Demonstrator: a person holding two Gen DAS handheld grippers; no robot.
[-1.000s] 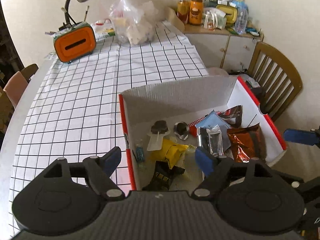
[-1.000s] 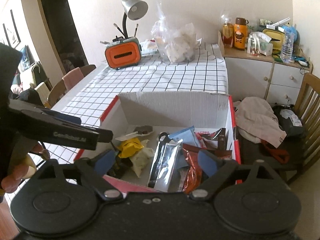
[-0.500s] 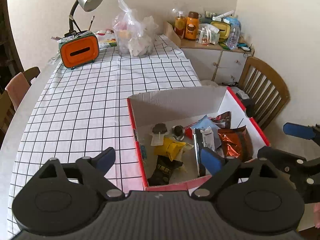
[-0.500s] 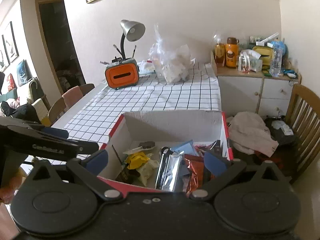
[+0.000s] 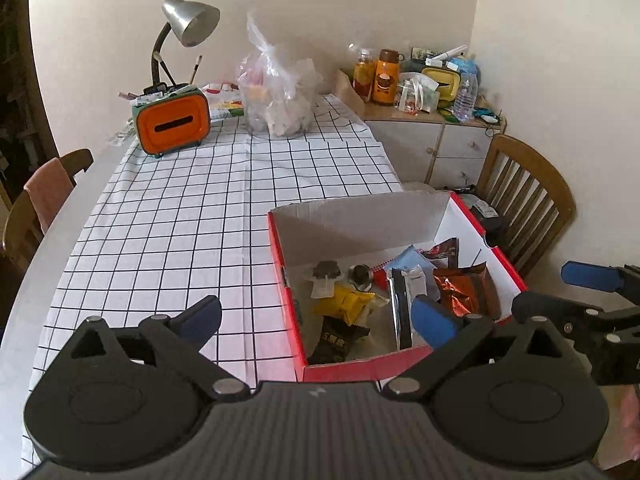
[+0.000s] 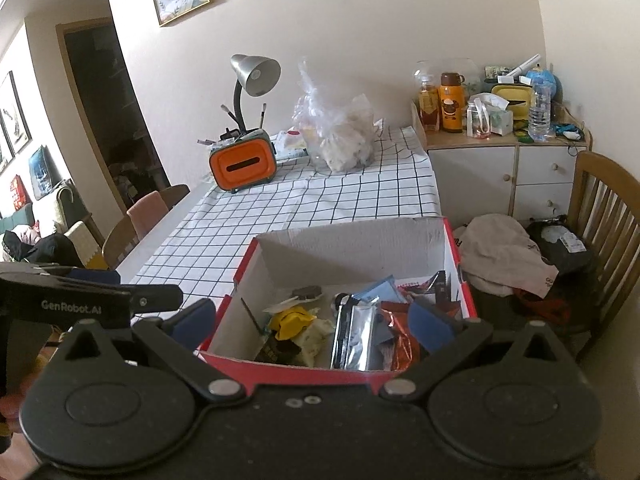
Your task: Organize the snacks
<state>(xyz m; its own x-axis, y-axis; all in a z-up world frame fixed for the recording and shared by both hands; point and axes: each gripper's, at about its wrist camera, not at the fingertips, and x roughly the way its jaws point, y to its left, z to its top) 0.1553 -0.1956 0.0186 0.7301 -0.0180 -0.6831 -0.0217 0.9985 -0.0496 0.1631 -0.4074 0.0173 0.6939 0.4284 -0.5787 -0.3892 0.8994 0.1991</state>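
Observation:
A red cardboard box [image 5: 294,312] with a white inside sits at the near right corner of the checked table. It holds several snack packets: a yellow one [image 5: 346,306], a silver one [image 5: 402,312], an orange foil bag [image 5: 464,288], a blue one [image 5: 412,258]. My left gripper [image 5: 316,320] hangs over the box's near left side; its jaws are opening, with nothing between them. My right gripper [image 6: 312,320] stands open above the box's near edge [image 6: 280,368], empty too. Each gripper shows at the edge of the other's view.
An orange tissue box [image 5: 172,122] with a desk lamp [image 5: 188,24] and a clear plastic bag [image 5: 278,100] stand at the table's far end. A cluttered white cabinet [image 5: 432,136] and a wooden chair [image 5: 524,200] with clothes are on the right. More chairs [image 5: 44,200] line the left side.
Both grippers have pulled back and up from the box, so more of the table and room shows. The left gripper's fingers have spread wider apart.

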